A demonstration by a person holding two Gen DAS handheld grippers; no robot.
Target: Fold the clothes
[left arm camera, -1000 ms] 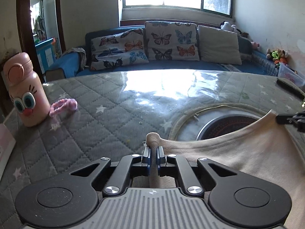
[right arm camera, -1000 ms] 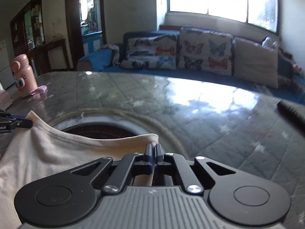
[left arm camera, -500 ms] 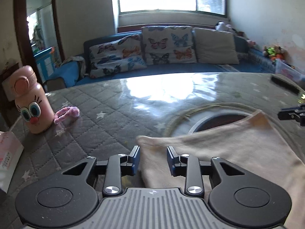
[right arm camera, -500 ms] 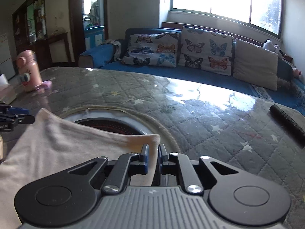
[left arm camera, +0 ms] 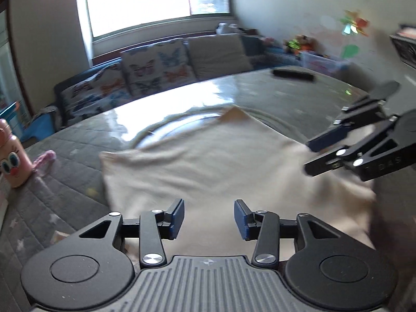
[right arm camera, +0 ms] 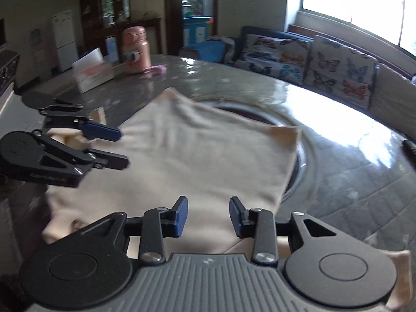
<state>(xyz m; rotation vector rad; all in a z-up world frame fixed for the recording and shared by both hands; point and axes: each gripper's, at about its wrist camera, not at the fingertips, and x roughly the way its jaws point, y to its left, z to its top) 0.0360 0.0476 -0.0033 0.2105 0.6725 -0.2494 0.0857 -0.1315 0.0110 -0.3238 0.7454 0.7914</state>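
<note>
A cream garment (left arm camera: 208, 163) lies folded flat on the grey quilted table, its far edge over a round inset in the table top; it also shows in the right wrist view (right arm camera: 202, 156). My left gripper (left arm camera: 209, 219) is open and empty above the garment's near edge. My right gripper (right arm camera: 208, 217) is open and empty above the garment's near right part. The right gripper shows at the right of the left wrist view (left arm camera: 312, 157), open. The left gripper shows at the left of the right wrist view (right arm camera: 122, 148), open.
A pink bottle with cartoon eyes (left arm camera: 10, 161) and a pink fabric piece (left arm camera: 45, 157) stand at the table's left. A tissue box (right arm camera: 91, 71) is beside the bottle (right arm camera: 136, 49). A black remote (left arm camera: 292, 74) lies at the far right. A sofa with butterfly cushions (left arm camera: 156, 70) is behind.
Both grippers opened and let go of the garment's corners, then pulled back and up. The garment now lies flat. Both views have swung toward each other.
</note>
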